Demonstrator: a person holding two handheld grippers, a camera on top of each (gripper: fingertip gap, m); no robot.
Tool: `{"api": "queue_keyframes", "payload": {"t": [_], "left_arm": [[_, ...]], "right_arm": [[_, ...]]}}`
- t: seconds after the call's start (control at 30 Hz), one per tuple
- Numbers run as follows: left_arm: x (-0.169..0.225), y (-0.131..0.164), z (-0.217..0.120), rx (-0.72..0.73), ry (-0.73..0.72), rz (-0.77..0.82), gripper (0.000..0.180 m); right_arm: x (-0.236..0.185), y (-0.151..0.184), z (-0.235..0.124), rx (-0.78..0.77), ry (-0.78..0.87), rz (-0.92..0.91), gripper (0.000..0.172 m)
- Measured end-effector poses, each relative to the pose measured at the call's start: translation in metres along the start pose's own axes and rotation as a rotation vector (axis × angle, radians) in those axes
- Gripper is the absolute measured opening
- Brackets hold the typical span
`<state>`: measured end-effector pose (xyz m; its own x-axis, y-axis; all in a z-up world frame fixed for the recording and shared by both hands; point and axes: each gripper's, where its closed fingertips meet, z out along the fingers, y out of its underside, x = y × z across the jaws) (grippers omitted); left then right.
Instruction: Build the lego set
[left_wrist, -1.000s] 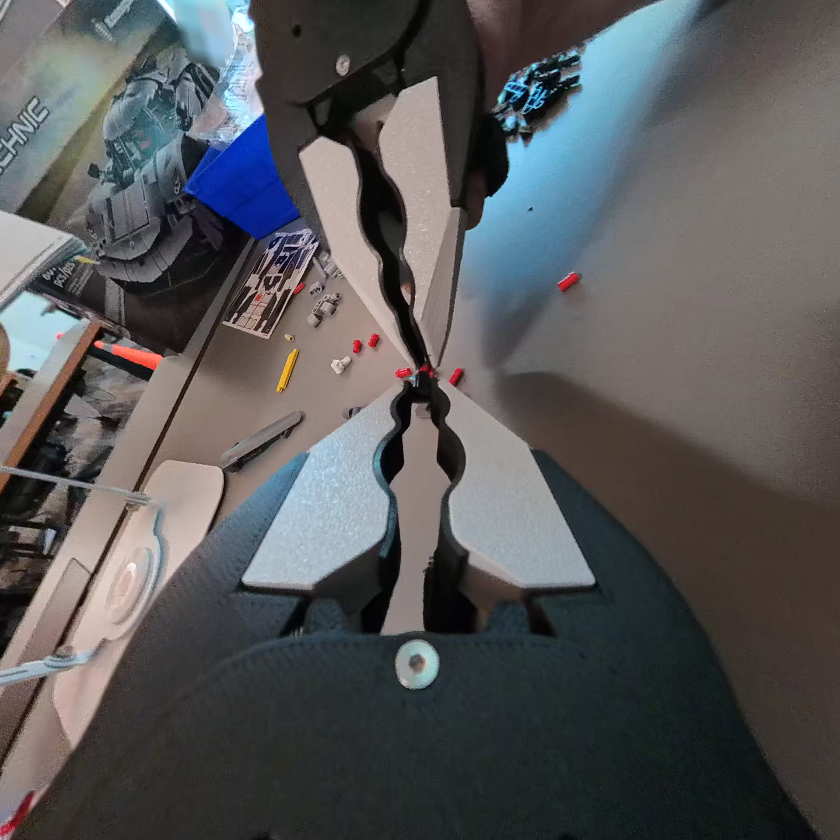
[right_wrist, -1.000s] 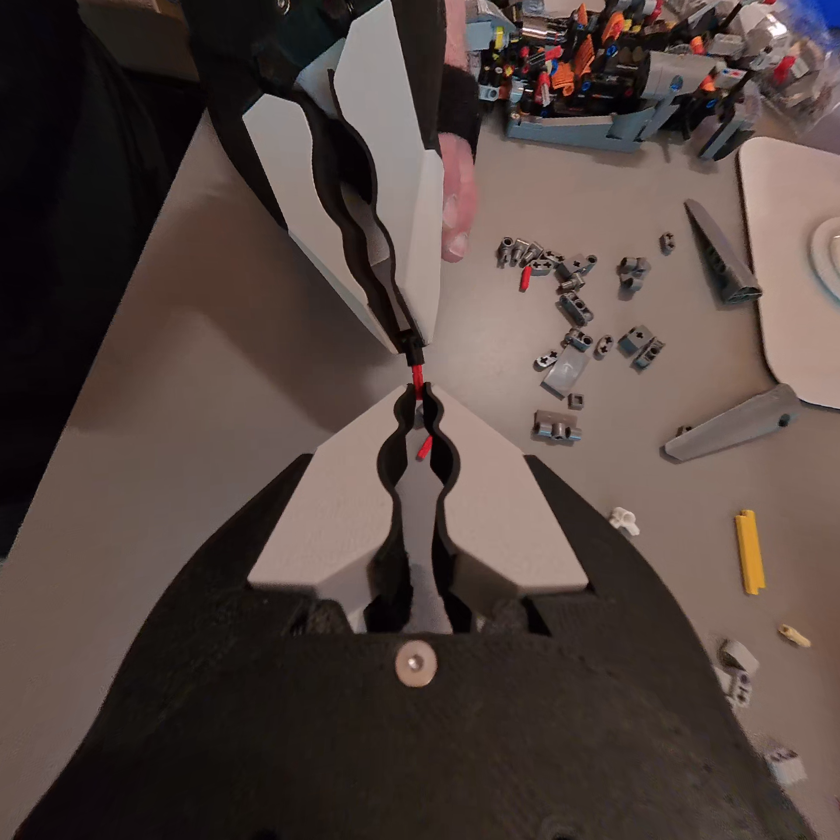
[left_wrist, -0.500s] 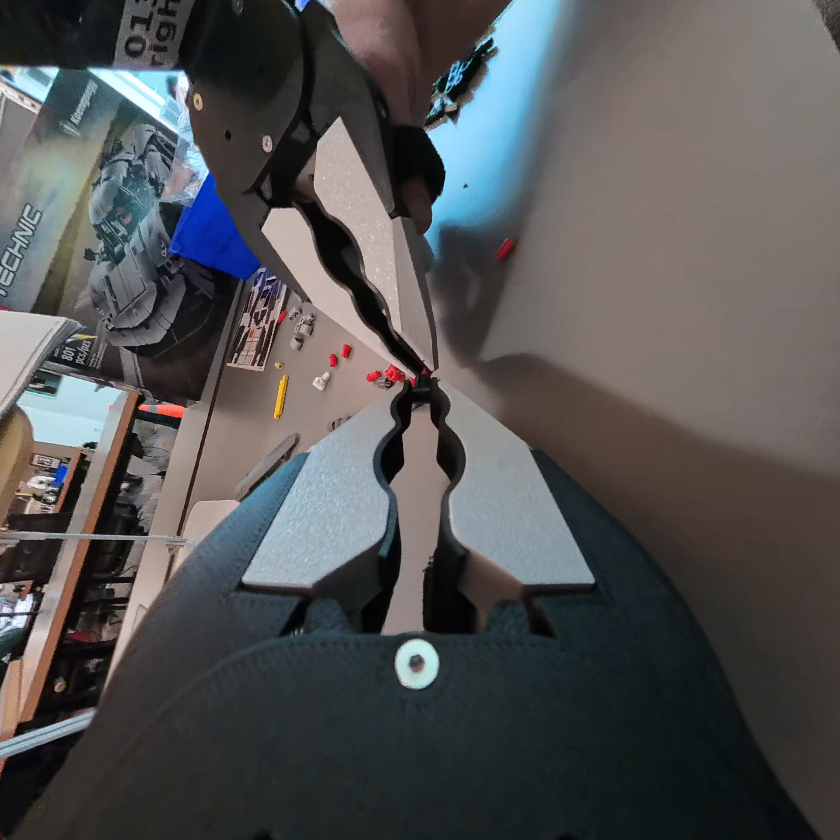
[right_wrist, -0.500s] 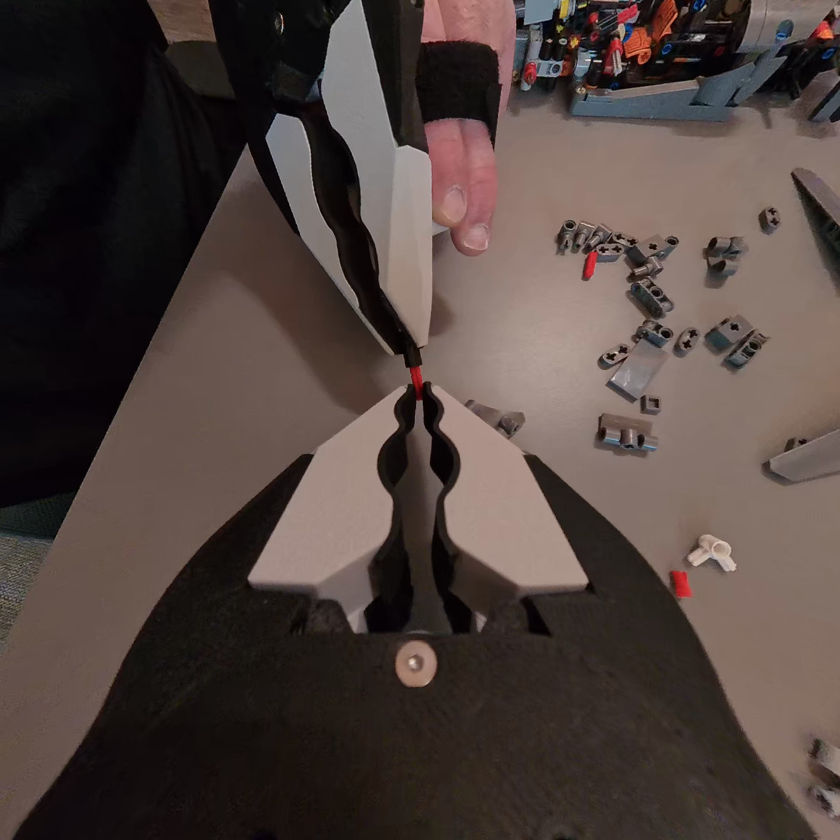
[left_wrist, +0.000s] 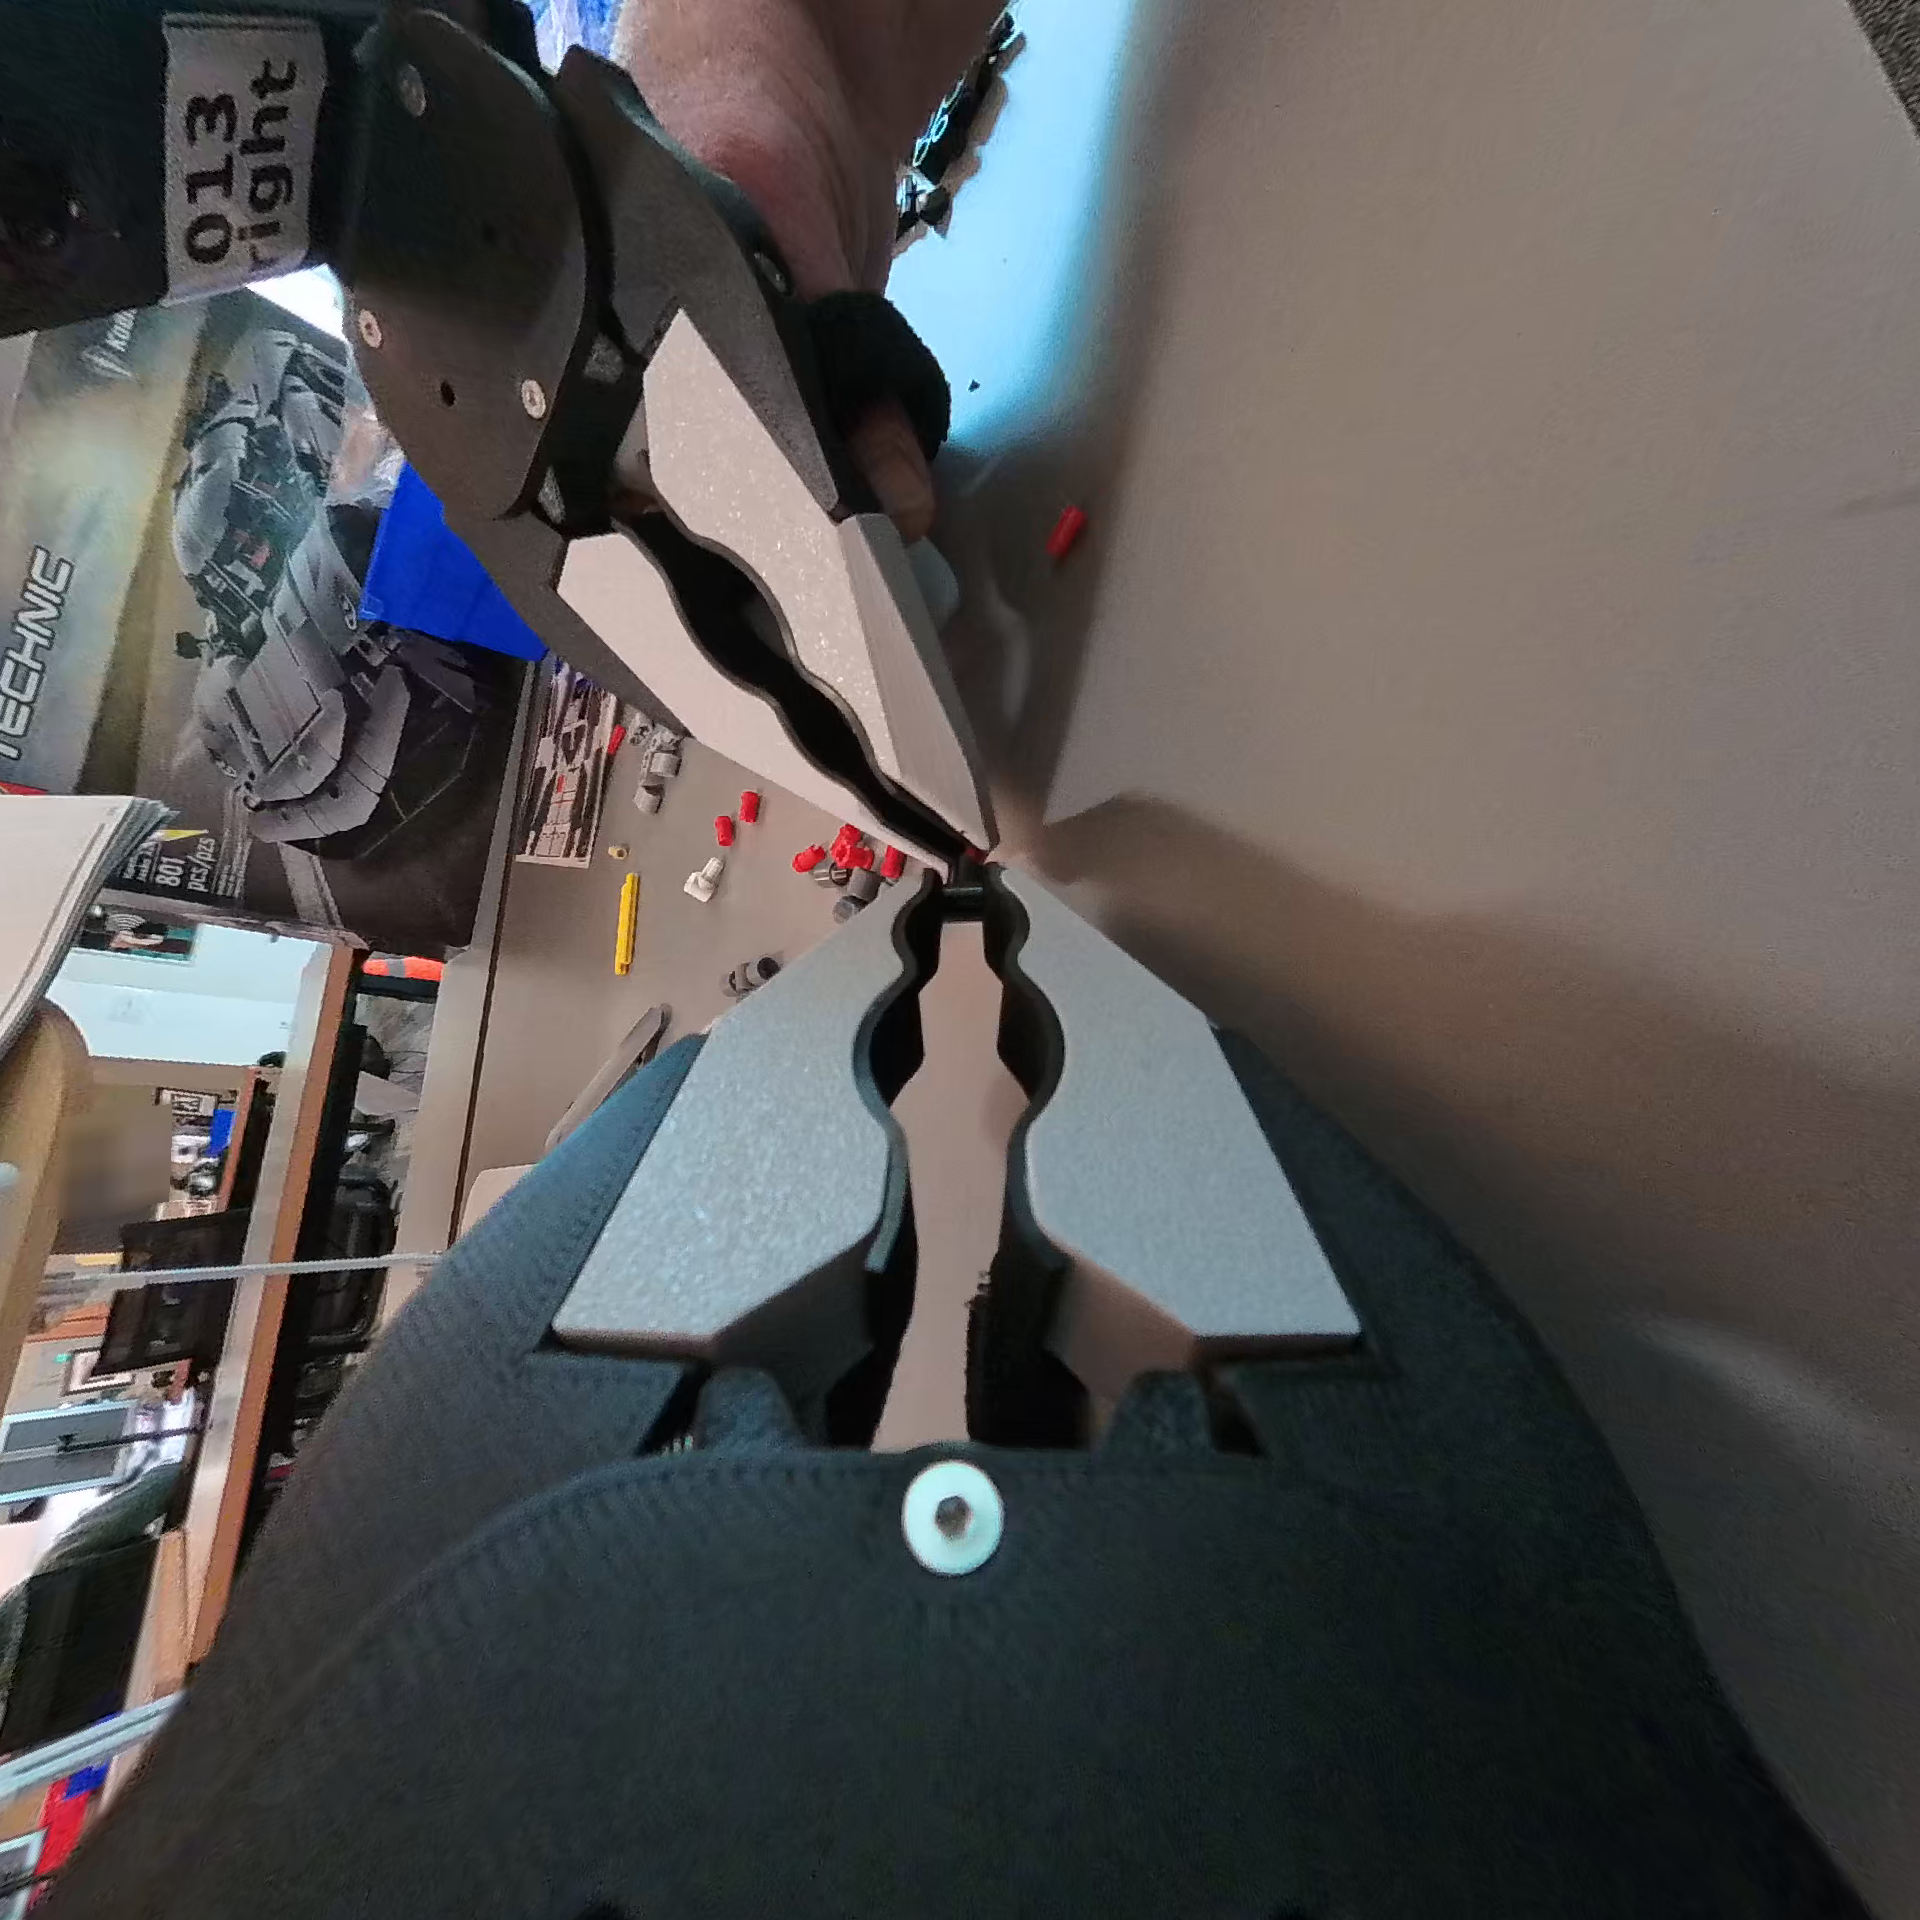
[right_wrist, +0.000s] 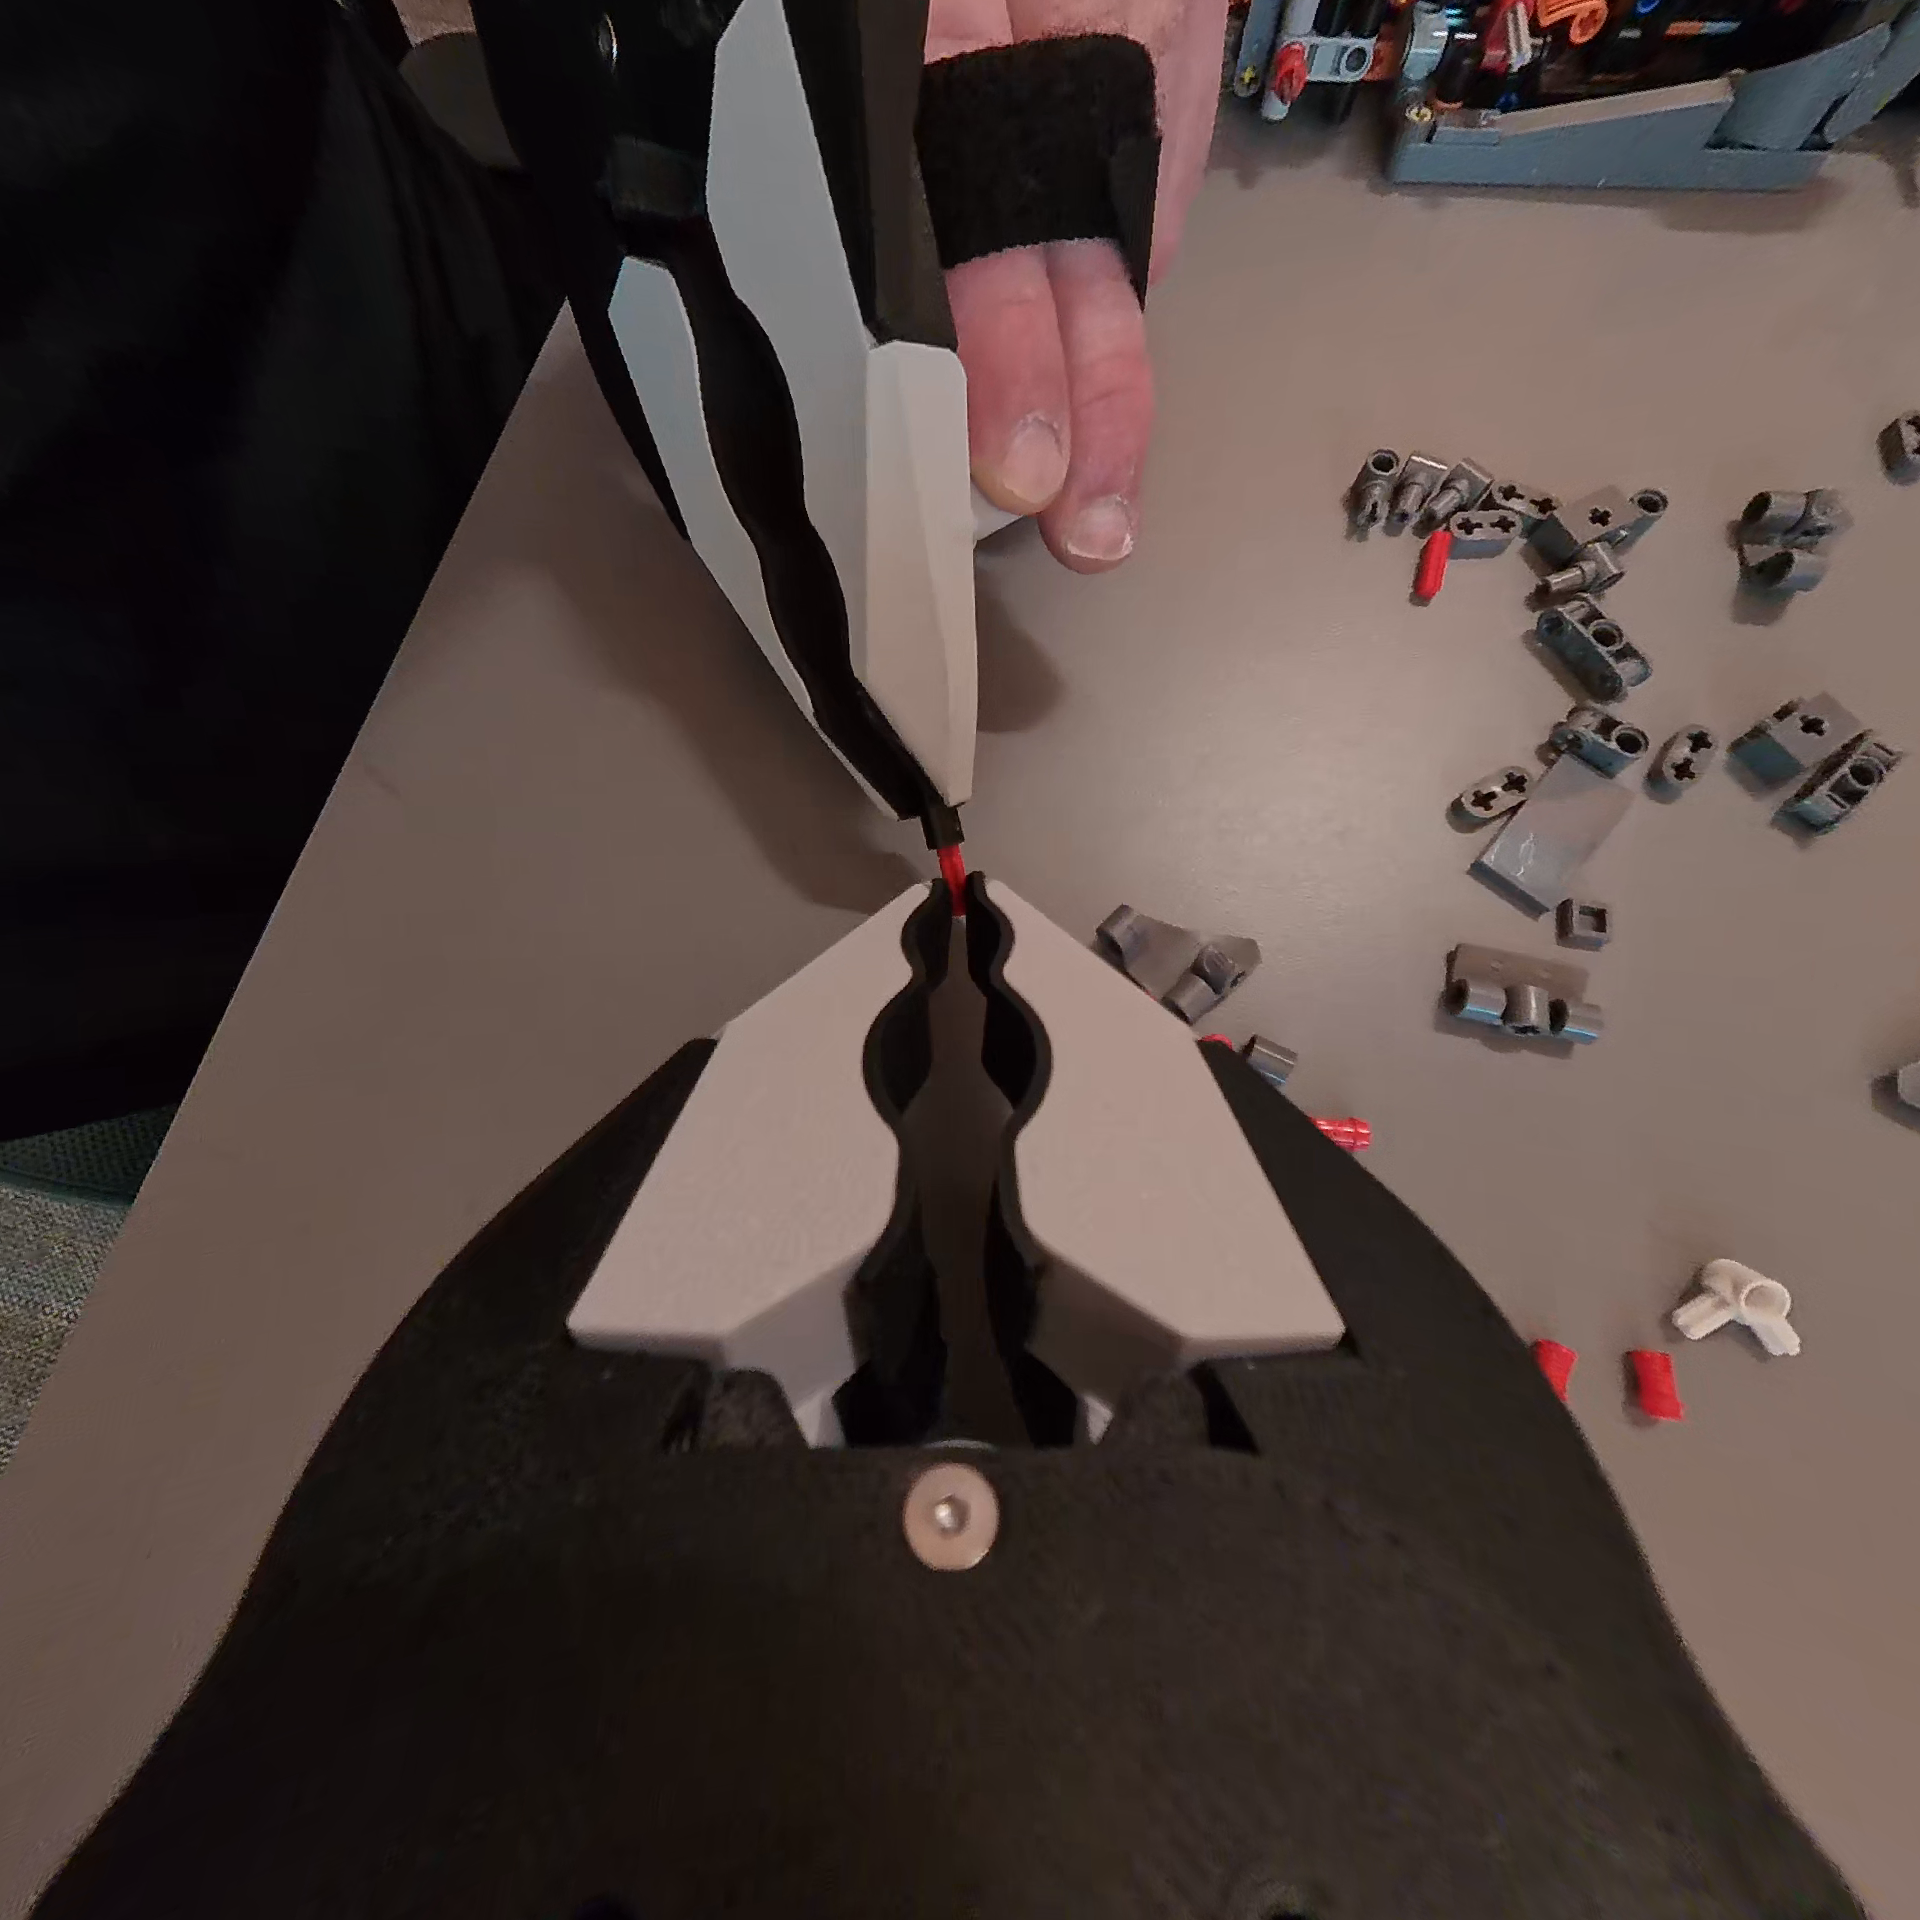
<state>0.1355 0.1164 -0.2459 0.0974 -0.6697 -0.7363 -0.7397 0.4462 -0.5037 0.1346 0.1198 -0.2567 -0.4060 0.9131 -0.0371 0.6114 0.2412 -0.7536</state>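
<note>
In the left wrist view my left gripper (left_wrist: 961, 896) is shut on a small black piece (left_wrist: 962, 902) pinched at its fingertips. My right gripper (left_wrist: 971, 844) comes in from the upper left and meets it tip to tip, with a bit of red (left_wrist: 977, 854) between them. In the right wrist view my right gripper (right_wrist: 951, 896) is shut on a thin red pin (right_wrist: 949, 868). The pin's far end sits in the black piece (right_wrist: 943, 821) held by the left gripper (right_wrist: 938, 802) above. Both are held above the grey table (right_wrist: 623, 831).
Several loose grey parts (right_wrist: 1590, 644), red pins (right_wrist: 1652, 1384) and a white connector (right_wrist: 1740, 1314) lie to the right, and a part-built model (right_wrist: 1558, 114) stands at the back. A car-picture box (left_wrist: 208, 520), a blue bin (left_wrist: 447, 582), a yellow rod (left_wrist: 627, 920) and the table edge (right_wrist: 343, 790) are to the left. My left and right fingertips are right by each other. The white connector (right_wrist: 1740, 1314) is about equally far from each gripper, around 15 centimeters.
Both grippers stay shut on their pieces, joined tip to tip. The pair has shifted over the table, so the loose parts slide in both views. The right gripper now leans in more steeply from the left.
</note>
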Motion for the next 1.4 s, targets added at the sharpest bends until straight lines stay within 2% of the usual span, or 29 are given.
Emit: {"api": "queue_keyframes", "payload": {"t": [0.5,0.77,1.4], "left_arm": [[0.0029,0.0001,0.0020,-0.040,0.008,0.033,0.006],[0.0045,0.0019,0.0029,-0.086,0.076,0.046,0.006],[0.0063,-0.0005,0.0044,-0.078,0.180,0.025,0.006]], "right_arm": [[-0.0003,0.0025,0.0029,-0.035,0.013,-0.019,0.000],[-0.0005,0.0039,0.0045,-0.060,0.025,-0.034,0.000],[-0.0018,0.0042,0.0051,-0.074,0.026,-0.054,0.000]]}}
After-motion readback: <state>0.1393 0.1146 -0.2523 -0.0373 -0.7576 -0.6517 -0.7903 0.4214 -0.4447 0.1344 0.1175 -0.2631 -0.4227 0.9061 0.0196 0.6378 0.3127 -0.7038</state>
